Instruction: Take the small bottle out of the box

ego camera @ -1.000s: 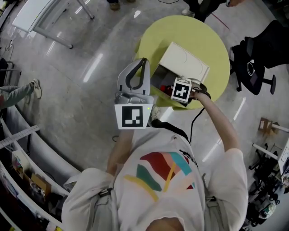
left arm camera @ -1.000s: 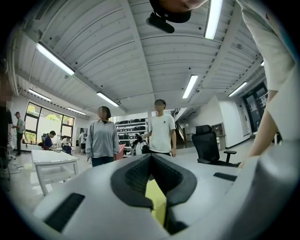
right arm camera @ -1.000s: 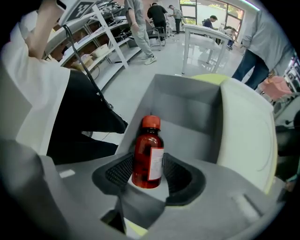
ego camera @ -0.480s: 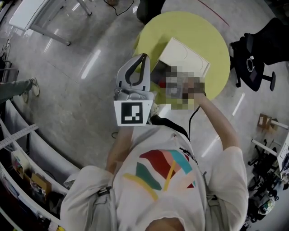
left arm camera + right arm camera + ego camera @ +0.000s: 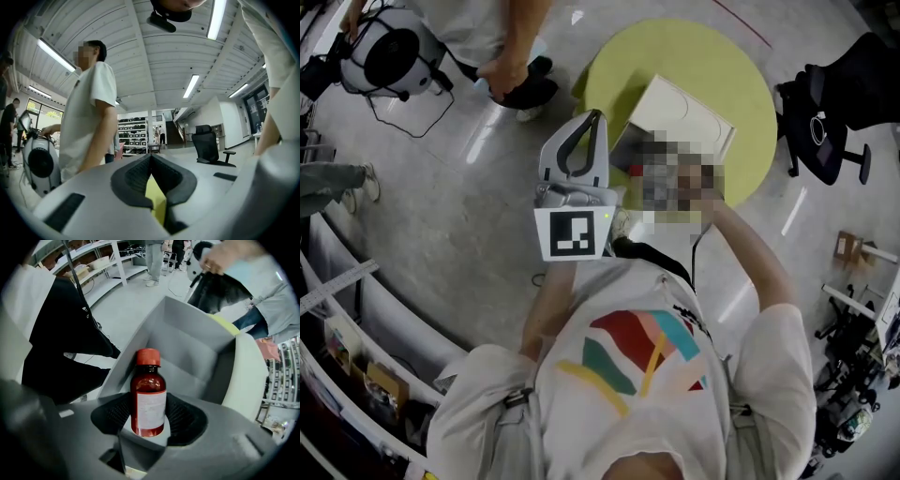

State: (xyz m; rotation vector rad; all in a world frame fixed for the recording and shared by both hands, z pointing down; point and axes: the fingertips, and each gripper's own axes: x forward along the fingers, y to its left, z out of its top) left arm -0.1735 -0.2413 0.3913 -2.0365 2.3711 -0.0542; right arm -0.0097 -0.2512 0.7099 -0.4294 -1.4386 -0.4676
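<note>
A small brown bottle (image 5: 148,397) with a red cap stands upright between the pads of my right gripper (image 5: 149,417). Its jaws are opening and the pads sit close beside the bottle without visibly pressing on it. Behind the bottle rises the grey inside of the open box (image 5: 187,348). In the head view the white box (image 5: 684,117) lies on the round yellow-green table (image 5: 741,66), and a blurred patch hides my right gripper at the box's mouth. My left gripper (image 5: 597,120) hangs in the air left of the box, shut and holding nothing.
A person (image 5: 487,37) stands at the far left of the table beside a round black-and-white device (image 5: 389,56). A black office chair (image 5: 834,131) is to the table's right. Shelving runs along the left edge of the floor.
A person with a round device has come into the head view at top left. Both grippers have stayed almost where they were.
</note>
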